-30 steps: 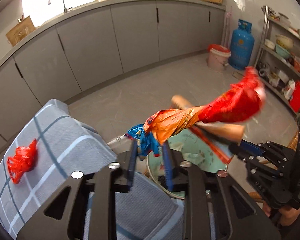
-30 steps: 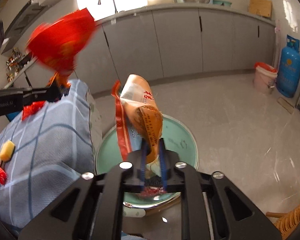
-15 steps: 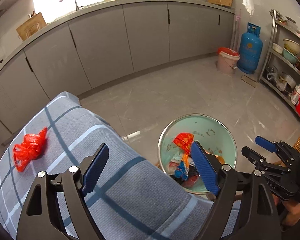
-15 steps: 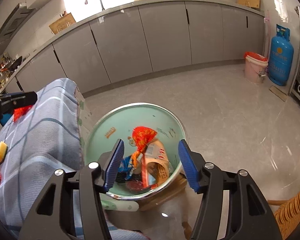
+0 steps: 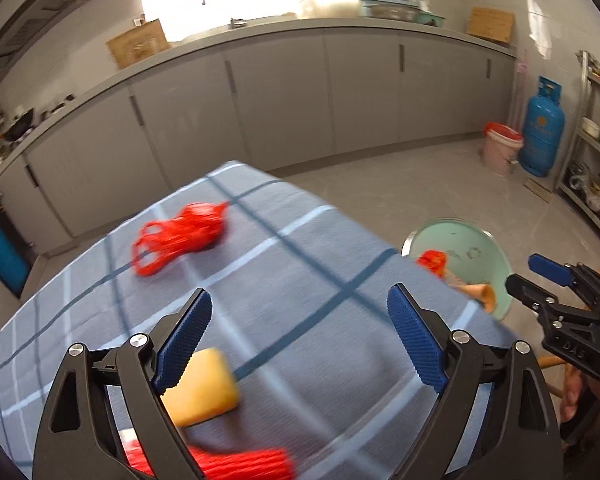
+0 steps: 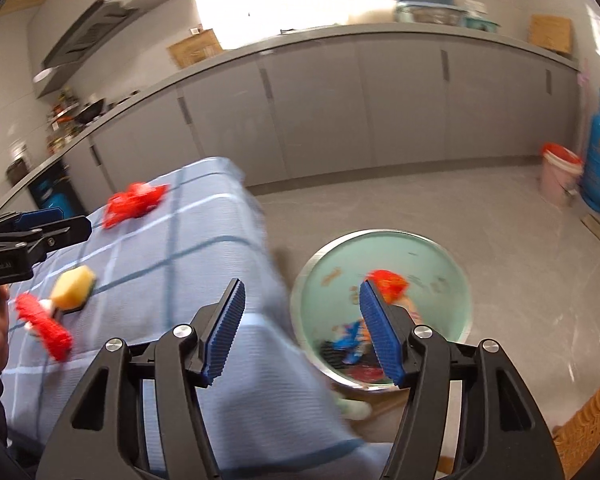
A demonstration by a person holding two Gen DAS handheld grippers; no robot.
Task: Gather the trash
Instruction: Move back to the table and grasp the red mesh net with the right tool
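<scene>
My left gripper hangs over the blue checked tablecloth, jaws opening, nothing between the pads. A yellow sponge lies just under its left finger, and a red fuzzy piece lies nearer still. A red net bag lies farther off on the cloth. My right gripper stands open and empty above the table's edge and the green basin. The basin on the floor holds a red wrapper and other wrappers. The right wrist view also shows the net bag, the sponge and the left gripper.
Grey cabinets line the far wall. A blue gas cylinder and a pink bucket stand at the right, beside a metal shelf rack. A wicker seat sits at the lower right, and a hand shows at the left edge.
Both grippers let go of their wrappers, which now lie in the basin. Both jaws went from shut to wide. Both views swung left from the basin toward the table.
</scene>
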